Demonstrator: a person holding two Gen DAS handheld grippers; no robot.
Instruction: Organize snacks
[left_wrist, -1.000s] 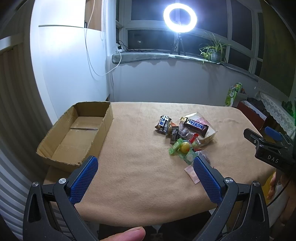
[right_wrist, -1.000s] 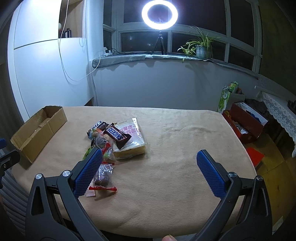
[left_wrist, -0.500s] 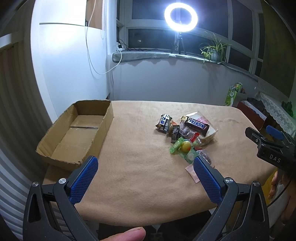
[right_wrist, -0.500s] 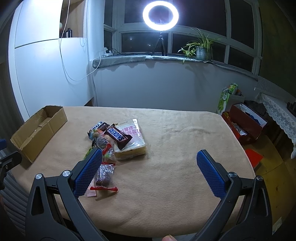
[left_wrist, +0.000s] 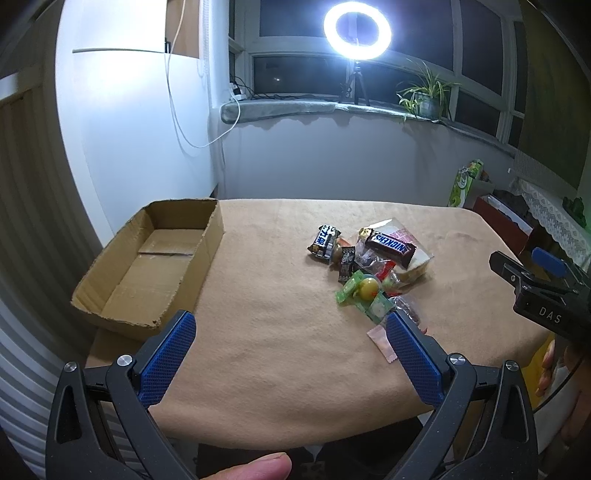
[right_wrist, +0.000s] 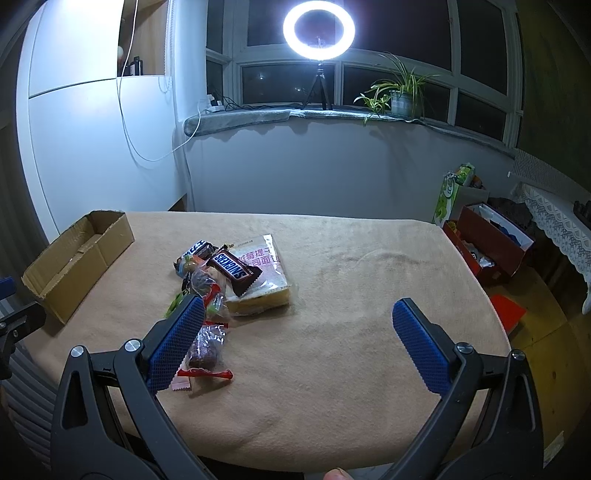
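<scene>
Snack pile (left_wrist: 369, 266) beside cardboard box (left_wrist: 155, 258)

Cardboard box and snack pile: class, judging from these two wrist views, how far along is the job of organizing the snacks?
Done: nothing yet; the cardboard box is empty. In hand: nothing; the left gripper and right gripper are both open, hovering at the table's near edge. Left: everything. The Snickers bar lies on the bread packet, with the green candy pack and the other sweets heaped on the table cover.

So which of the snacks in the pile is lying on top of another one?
The Snickers bar: it rests across the clear bread packet, while the other sweets sit on the cloth beside it.
</scene>
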